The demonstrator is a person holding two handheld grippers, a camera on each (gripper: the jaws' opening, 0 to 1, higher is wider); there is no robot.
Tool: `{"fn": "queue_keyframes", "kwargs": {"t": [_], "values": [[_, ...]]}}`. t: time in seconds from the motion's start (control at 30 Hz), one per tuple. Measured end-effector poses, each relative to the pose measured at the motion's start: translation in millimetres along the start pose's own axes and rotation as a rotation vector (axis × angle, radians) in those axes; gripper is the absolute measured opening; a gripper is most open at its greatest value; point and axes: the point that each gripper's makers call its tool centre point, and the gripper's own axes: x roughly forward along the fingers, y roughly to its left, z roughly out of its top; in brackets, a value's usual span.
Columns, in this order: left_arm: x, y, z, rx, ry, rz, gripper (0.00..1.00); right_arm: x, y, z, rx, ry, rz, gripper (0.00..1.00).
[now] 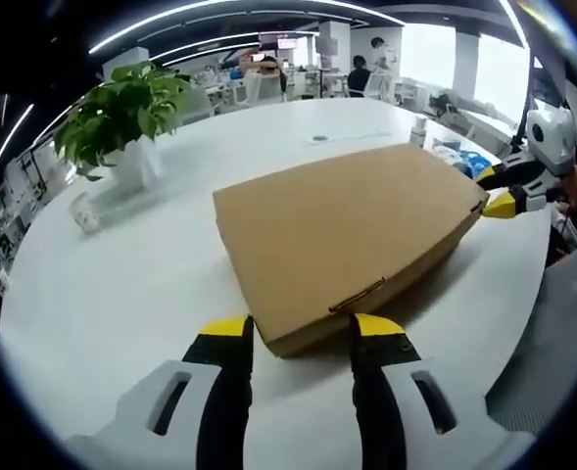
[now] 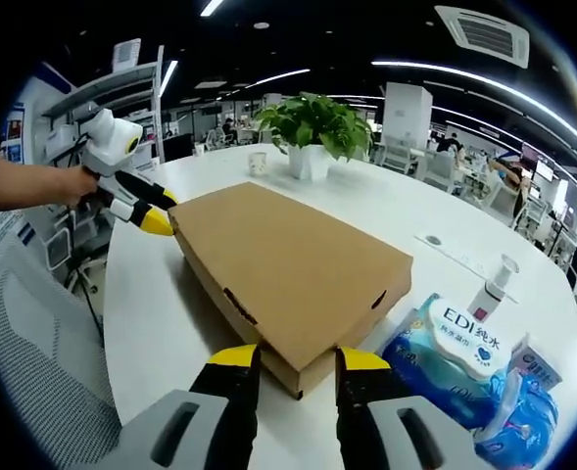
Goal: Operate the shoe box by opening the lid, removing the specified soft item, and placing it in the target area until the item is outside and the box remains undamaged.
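A flat brown cardboard shoe box (image 1: 342, 230) lies closed on the white round table (image 1: 121, 294). My left gripper (image 1: 303, 333) stands open at the box's near corner, one yellow tip on each side of it. In the right gripper view the same box (image 2: 288, 264) runs away from me, and my right gripper (image 2: 298, 362) is open with the opposite corner between its tips. The right gripper (image 1: 499, 191) appears at the box's far right corner in the left gripper view. The left gripper (image 2: 151, 211), held by a hand (image 2: 33, 186), touches the far left corner. The box's contents are hidden.
A potted green plant (image 1: 121, 117) in a white pot stands beyond the box. A blue pack of wipes (image 2: 459, 367) and a small white bottle (image 2: 494, 284) lie right of the box. A grey chair (image 2: 33, 362) stands at the table's edge. Office desks and people are far behind.
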Motion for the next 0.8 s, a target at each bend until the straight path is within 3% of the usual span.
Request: {"fn": "queue_keyframes", "kwargs": {"t": [0.8], "values": [[43.7,29.6,37.0,-0.011,0.015,-0.029,0.39,37.0,-39.9,26.3,0.032,0.007,-0.038,0.28]]}}
